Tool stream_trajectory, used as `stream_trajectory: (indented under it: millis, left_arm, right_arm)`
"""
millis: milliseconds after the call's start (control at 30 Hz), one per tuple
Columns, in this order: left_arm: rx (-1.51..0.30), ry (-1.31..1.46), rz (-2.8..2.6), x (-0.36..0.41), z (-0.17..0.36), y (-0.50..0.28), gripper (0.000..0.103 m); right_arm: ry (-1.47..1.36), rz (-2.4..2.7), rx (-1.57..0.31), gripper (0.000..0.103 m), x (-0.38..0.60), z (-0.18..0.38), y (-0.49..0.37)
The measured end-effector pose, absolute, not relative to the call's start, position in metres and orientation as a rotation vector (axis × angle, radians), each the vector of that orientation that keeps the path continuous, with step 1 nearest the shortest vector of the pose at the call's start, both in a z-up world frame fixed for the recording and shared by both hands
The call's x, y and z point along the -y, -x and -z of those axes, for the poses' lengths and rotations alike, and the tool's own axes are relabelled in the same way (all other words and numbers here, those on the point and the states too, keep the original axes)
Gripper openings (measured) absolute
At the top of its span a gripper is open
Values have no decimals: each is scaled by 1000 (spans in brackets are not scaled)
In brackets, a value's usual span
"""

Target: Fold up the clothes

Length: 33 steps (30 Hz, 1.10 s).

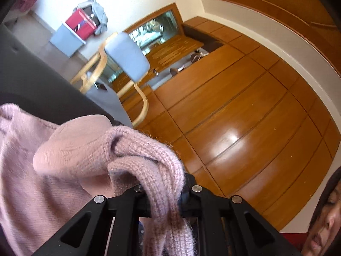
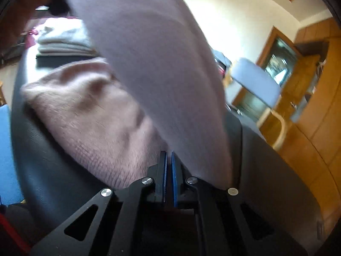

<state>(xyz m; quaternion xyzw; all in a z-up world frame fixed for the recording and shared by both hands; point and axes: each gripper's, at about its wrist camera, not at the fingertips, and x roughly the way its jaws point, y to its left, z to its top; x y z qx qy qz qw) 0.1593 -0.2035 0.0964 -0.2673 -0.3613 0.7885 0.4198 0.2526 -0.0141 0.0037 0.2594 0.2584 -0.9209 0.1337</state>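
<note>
A pink knitted sweater point(image 1: 70, 155) lies partly on a dark grey padded surface point(image 1: 42, 81). My left gripper point(image 1: 164, 189) is shut on a ribbed edge of the sweater, which bunches over the fingers and hides them. In the right wrist view the sweater point(image 2: 102, 115) lies on the dark surface point(image 2: 51, 170) and a lifted part of it point(image 2: 153, 53) hangs across the view. My right gripper point(image 2: 168, 160) is shut, its blue pads point(image 2: 173, 170) nearly touching at the sweater's edge; I see no cloth between them.
A pile of folded grey clothes point(image 2: 61, 40) sits at the far end of the dark surface. A light blue chair with a wooden frame point(image 1: 125, 55) stands beyond it. Wooden cabinets point(image 1: 245, 117) and a red box point(image 1: 80, 22) are behind. A person's face point(image 1: 326, 219) is at lower right.
</note>
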Motion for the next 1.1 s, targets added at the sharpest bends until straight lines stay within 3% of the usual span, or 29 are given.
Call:
stream_trajectory:
  millis: [367,600,867,1100]
  left_arm:
    - [705,579,-2355,241,-57,-238,11]
    - [903,870,-2419,262,31,-238,12]
    - [923,888,-2383,266,34,-231,17]
    - [812,981,-2219,219,27,-208,19]
  right_arm:
    - [-869,2607,-799,1,15,-3,-257]
    - [-889,2538,-895,2,13,-3,-260]
    - [-983,2502,-792,0,-9,-7,-229]
    - [-1100,2556,-964,0,-43,-3,-225]
